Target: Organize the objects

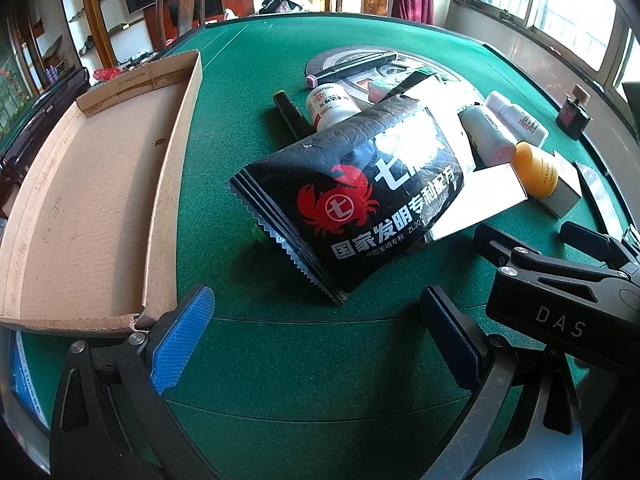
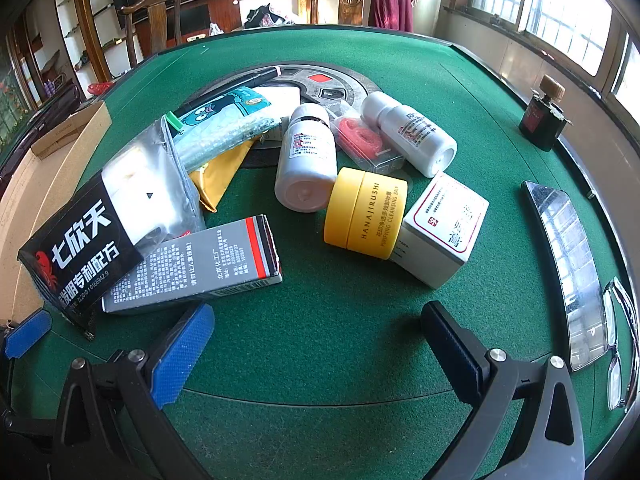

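Note:
A pile of small items lies on the green felt table (image 1: 280, 360). A black pouch with a red crab print (image 1: 348, 196) lies nearest my left gripper (image 1: 316, 340), which is open and empty just short of it. A shallow cardboard tray (image 1: 92, 200) sits empty to the left. My right gripper (image 2: 320, 344) is open and empty, in front of a grey box (image 2: 192, 268), a yellow jar (image 2: 366, 212) and a white box (image 2: 442, 228). White bottles (image 2: 306, 160) lie behind. The right gripper also shows in the left wrist view (image 1: 560, 248).
A dark ink bottle (image 2: 542, 120) stands at the far right table edge. A black marker (image 1: 348, 68) lies on the round centre plate (image 2: 320, 80). Glasses (image 2: 618, 344) and a shiny panel (image 2: 568, 272) lie at the right rim. Chairs stand behind the table.

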Available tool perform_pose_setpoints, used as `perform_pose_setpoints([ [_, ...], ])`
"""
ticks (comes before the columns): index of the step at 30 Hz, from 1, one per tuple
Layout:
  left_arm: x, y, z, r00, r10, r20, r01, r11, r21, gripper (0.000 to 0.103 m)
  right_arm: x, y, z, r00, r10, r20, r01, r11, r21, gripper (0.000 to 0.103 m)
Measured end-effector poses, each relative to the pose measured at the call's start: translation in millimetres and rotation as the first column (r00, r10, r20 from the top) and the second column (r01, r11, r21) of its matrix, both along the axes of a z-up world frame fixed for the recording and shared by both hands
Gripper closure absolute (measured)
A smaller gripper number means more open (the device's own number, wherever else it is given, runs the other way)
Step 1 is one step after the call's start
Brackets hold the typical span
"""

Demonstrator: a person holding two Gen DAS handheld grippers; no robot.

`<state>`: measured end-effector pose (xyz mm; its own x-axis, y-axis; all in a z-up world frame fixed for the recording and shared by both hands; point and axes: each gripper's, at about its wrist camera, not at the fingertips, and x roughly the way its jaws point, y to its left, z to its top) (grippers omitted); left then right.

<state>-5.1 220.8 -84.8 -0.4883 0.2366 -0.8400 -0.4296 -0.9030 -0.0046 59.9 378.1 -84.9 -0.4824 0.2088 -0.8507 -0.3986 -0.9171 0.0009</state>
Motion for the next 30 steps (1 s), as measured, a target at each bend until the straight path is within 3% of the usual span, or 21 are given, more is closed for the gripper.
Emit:
perform_pose_setpoints([
  [13,-1,-3,4,1.0,-0.009,0.004,0.009,1.0,0.003,0.0,-1,0,0,1.0,0.003,0.0,-0.003,1.0,-0.002,0.0],
  [17,1,-5,7,0.996,-0.085,0.029,0.085,0.996,-0.006,0.0,1,5,1,0.99,0.14,0.016,-0.14,0.99,-0.016,0.0],
  [19,7,-12,14,0.992,-0.123,-0.011,0.123,0.992,0.003,0.0,9,14,4,0.982,0.188,0.025,-0.186,0.981,-0.061,0.0],
  [22,20,-25,27,0.982,-0.169,-0.083,0.173,0.984,0.032,0.001,35,30,18,0.973,0.212,-0.095,-0.223,0.967,-0.12,0.0],
  [25,29,-27,39,0.967,-0.201,-0.16,0.2,0.98,-0.021,0.001,52,43,29,0.955,0.207,-0.213,-0.237,0.963,-0.13,0.0],
  [30,28,-24,54,0.943,-0.254,-0.217,0.249,0.967,-0.049,0.009,61,48,31,0.94,0.187,-0.285,-0.238,0.959,-0.156,0.0],
])
